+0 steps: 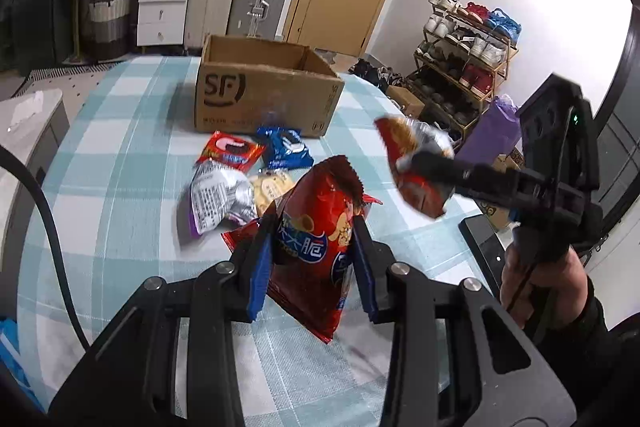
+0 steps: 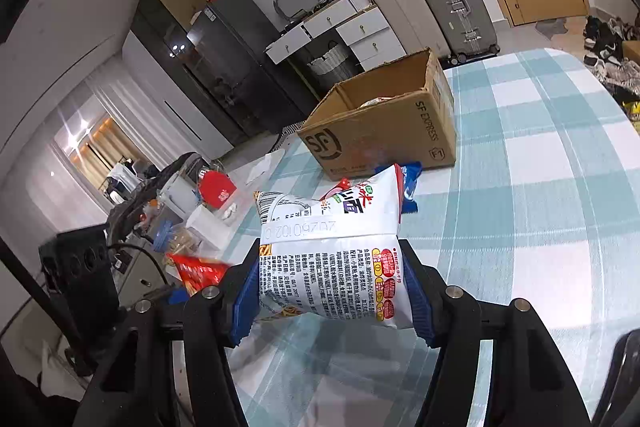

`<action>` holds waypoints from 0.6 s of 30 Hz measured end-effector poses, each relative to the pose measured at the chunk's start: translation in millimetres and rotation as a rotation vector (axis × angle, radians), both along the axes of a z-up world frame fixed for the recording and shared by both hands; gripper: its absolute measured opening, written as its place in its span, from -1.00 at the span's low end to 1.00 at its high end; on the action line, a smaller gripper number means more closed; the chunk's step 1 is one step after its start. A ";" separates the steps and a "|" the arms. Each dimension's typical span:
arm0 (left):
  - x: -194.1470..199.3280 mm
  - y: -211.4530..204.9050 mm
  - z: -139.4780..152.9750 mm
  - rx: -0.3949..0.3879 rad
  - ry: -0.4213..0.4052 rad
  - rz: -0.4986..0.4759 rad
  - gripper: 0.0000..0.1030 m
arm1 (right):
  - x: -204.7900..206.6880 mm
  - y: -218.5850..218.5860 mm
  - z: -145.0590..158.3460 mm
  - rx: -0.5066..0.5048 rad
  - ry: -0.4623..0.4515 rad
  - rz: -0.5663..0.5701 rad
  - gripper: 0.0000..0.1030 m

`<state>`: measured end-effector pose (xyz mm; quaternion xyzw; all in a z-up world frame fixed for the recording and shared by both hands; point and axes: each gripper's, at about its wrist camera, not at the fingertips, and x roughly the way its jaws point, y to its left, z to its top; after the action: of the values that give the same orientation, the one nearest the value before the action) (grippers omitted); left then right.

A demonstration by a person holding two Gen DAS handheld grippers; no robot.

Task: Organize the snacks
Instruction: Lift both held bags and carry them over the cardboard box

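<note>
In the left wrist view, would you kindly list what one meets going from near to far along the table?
Left claw shut on the red snack bag → silver packet → blue packet → cardboard box.

Glossy crinkled foil snack packets [image 1: 222, 198], a matt brown cardboard box [image 1: 264, 95], soft checked cloth over the tabletop [image 1: 120, 155], matt black plastic tongs [image 1: 314, 269].
</note>
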<state>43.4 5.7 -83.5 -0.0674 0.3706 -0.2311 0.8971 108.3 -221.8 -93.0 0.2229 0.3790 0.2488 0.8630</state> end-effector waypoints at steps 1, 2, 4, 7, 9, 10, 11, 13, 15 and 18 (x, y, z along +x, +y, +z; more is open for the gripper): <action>-1.8 0.2 3.1 0.000 -0.008 0.001 -0.36 | -0.4 0.1 -1.5 0.002 0.005 0.001 0.23; -2.8 -0.5 5.3 0.000 -0.011 0.000 -0.36 | -2.8 0.0 -3.3 0.006 0.013 0.002 0.23; -5.7 -0.6 9.7 0.002 -0.020 0.001 -0.36 | -6.8 -0.4 -6.7 0.011 0.020 -0.001 0.23; -2.6 -1.2 14.1 -0.009 -0.028 0.004 -0.36 | -12.4 -0.4 -12.2 0.015 0.029 0.001 0.23; -1.1 1.6 19.8 -0.020 -0.037 0.007 -0.36 | -13.7 -0.1 -14.0 0.014 0.033 0.001 0.23; -0.5 3.2 23.7 -0.021 -0.045 0.008 -0.36 | -11.6 -0.2 -15.1 0.012 0.033 0.000 0.23; 1.7 4.4 27.6 -0.020 -0.052 0.008 -0.36 | -11.1 0.0 -13.1 0.008 0.029 0.000 0.23; 5.3 7.4 36.6 -0.022 -0.070 0.013 -0.36 | -9.0 0.1 -5.5 0.002 0.011 -0.003 0.23; 12.4 10.1 46.8 -0.025 -0.084 0.017 -0.36 | -4.6 0.5 4.3 -0.005 -0.011 -0.002 0.23; 23.4 14.3 64.5 -0.029 -0.108 0.026 -0.36 | 3.1 3.4 27.1 -0.017 -0.064 0.009 0.23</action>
<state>66.8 20.0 -19.0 -0.0724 0.3173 -0.2279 0.9177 111.4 -218.4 -65.9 0.2057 0.3543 0.2563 0.8755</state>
